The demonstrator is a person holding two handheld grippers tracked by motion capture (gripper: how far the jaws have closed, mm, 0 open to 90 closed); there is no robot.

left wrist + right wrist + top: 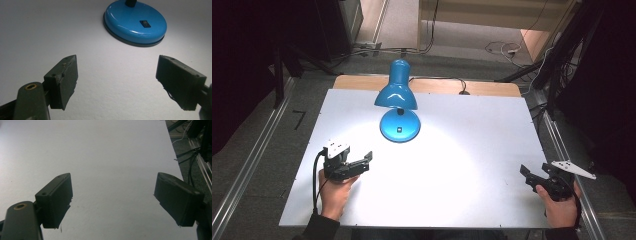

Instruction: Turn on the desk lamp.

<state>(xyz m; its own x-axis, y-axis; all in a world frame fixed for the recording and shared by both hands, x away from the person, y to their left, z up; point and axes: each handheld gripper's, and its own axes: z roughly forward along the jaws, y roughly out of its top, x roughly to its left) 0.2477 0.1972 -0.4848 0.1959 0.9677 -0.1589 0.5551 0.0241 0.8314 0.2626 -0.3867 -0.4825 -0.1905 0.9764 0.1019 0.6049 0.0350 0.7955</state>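
A blue lamp (pixel 398 102) is standing on the white table (pixel 472 150), toward the far side, at about 11 o'clock from the middle of the table. Its shade is tipping down over its round base, and it is shining a bright patch of light onto the table in front of it. A black cord (pixel 447 80) is running from behind the lamp along the far edge of the table.

The left gripper (pixel 362 162) is sitting at about 8 o'clock on the table, held in the person's left hand (pixel 334 192). Its jaws are standing wide apart and are holding nothing. They are pointing toward the lamp, which is near but not touching. In the left gripper view, the lamp's blue base (pixel 135 22) is showing at 12 o'clock beyond the open jaws, with a small black switch (pixel 145 23) on top of it.

The right gripper (pixel 532 175) is sitting at about 4 o'clock, near the right edge of the table, held in the person's right hand (pixel 559 207). Its jaws are also standing wide apart with nothing between them. It is well apart from the lamp. In the right gripper view, bare white table is lying ahead of the jaws, and dark cables on the floor (pixel 190 157) are showing at 2 o'clock past the table edge.
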